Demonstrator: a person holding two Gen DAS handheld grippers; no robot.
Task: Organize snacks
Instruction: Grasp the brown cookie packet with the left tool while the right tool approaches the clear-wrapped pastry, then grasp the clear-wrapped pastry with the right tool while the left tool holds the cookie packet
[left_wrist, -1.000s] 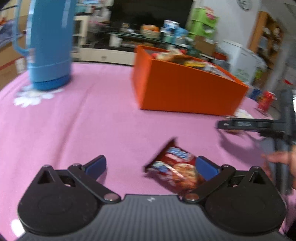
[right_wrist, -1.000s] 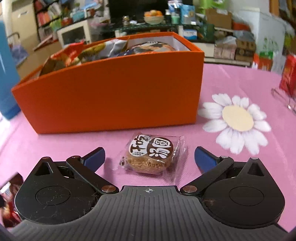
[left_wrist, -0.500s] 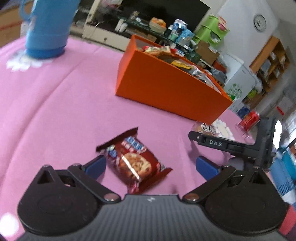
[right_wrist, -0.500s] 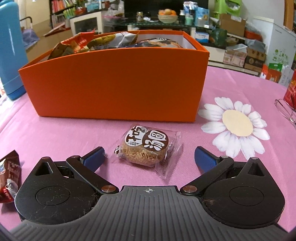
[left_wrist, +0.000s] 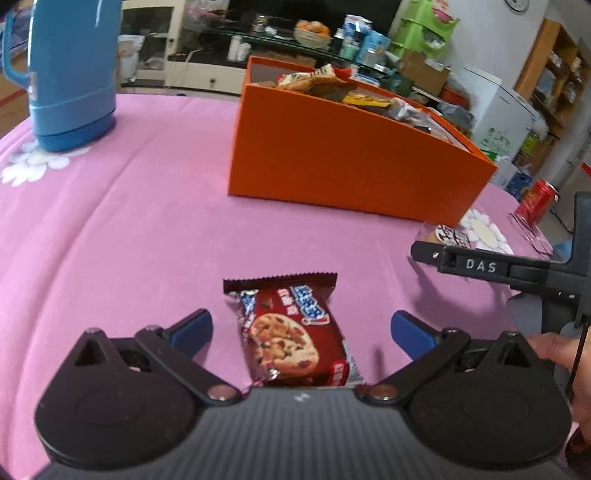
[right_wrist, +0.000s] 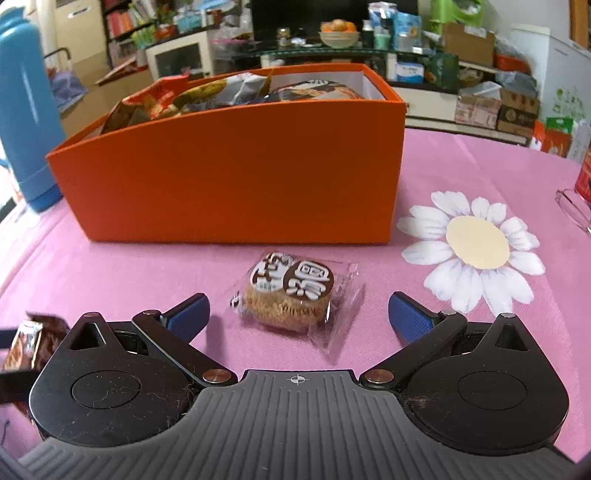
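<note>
The left gripper (left_wrist: 301, 328) is spread wide, its blue pads on either side of a red cookie pack (left_wrist: 291, 332) that lies flat on the pink cloth (left_wrist: 129, 236), touching neither pad. The right gripper (right_wrist: 298, 310) is spread as well, with a clear-wrapped round cake (right_wrist: 291, 295) lying on the cloth between its pads, nearer the left pad and touching neither. Just beyond the cake stands the orange box (right_wrist: 236, 177), heaped with snack bags, its near wall close to the cake. In the left wrist view the box sits far and to the right, the right gripper shows at the right edge, and a blue jug (left_wrist: 70, 70) stands at the far left. A white daisy print (right_wrist: 476, 254) marks the cloth right of the cake, and a red can (left_wrist: 535, 201) stands far right.
</note>
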